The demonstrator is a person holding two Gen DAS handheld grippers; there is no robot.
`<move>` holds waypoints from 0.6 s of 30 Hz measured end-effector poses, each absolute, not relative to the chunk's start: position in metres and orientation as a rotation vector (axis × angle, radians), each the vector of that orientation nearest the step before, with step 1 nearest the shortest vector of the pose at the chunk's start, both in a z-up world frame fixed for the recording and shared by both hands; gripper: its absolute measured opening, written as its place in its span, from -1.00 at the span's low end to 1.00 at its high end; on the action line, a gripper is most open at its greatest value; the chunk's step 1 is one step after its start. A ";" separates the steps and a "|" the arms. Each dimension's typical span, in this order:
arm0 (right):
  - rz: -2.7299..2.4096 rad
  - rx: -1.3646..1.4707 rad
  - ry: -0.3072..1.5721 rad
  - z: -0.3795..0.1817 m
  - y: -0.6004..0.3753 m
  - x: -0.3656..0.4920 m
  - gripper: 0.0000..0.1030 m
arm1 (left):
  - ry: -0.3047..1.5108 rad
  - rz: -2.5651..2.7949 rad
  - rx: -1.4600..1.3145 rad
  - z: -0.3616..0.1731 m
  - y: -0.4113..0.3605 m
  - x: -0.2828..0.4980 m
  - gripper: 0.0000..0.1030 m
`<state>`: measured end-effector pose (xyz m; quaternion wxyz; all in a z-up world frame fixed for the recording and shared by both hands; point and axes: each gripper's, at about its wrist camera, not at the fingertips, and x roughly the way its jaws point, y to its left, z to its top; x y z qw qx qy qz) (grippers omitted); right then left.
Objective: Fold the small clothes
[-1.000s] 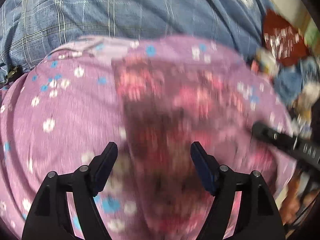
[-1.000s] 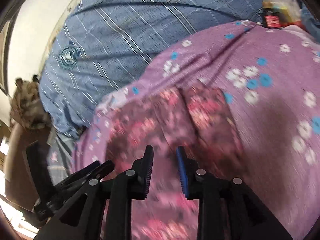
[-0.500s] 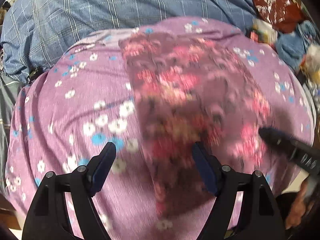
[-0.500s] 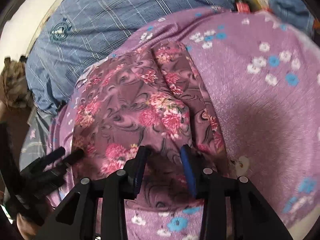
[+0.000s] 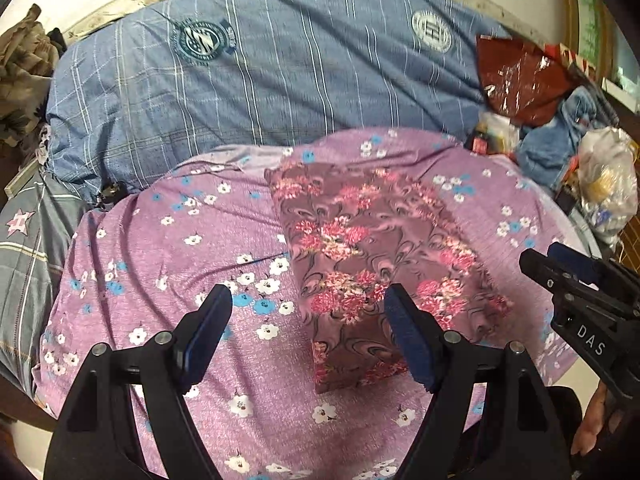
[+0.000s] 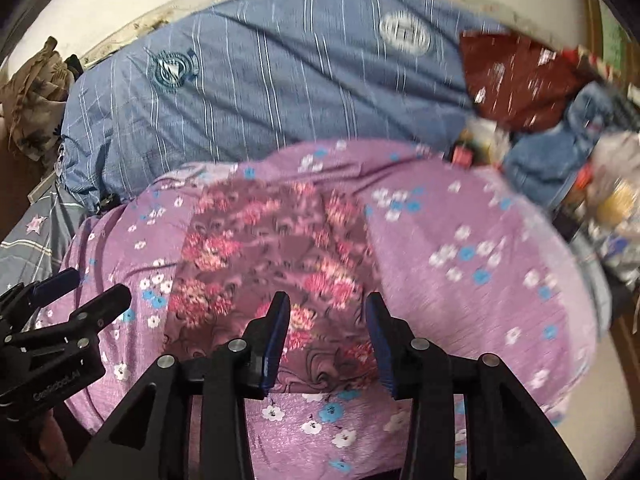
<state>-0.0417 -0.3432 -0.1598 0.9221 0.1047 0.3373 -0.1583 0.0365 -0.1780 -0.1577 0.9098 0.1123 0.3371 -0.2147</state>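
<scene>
A small maroon garment with pink flowers (image 5: 372, 256) (image 6: 272, 264) lies folded into a long rectangle on a purple flowered sheet (image 5: 160, 248) (image 6: 460, 280). My left gripper (image 5: 307, 292) hovers above the garment's near left corner, open wide with nothing between its fingers. My right gripper (image 6: 328, 299) hangs over the garment's near edge. Its jaws are opening and do not press on the cloth. In each wrist view the other gripper shows at the side: the right gripper (image 5: 560, 272) and the left gripper (image 6: 80, 296).
A blue striped quilt (image 5: 260, 80) fills the bed behind the purple sheet. At the right edge are a dark red bag (image 5: 520, 76), a blue cloth (image 5: 560, 140) and a clear plastic bag (image 5: 608, 184). A brown crumpled cloth (image 5: 20, 72) lies far left.
Both grippers have drawn back and up from the folded garment, so more of the bed shows. The right jaws have widened; the left stayed wide open. The garment lies still.
</scene>
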 end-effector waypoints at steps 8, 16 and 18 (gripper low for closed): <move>-0.332 0.132 0.641 -0.139 -0.323 -0.051 -0.14 | 0.680 -0.429 0.201 -0.148 -0.169 0.030 0.53; -0.336 0.123 0.648 -0.144 -0.321 -0.044 -0.13 | 0.716 -0.399 0.173 -0.157 -0.160 0.042 0.53; -0.334 0.119 0.651 -0.147 -0.319 -0.041 -0.13 | 0.726 -0.393 0.168 -0.160 -0.159 0.046 0.53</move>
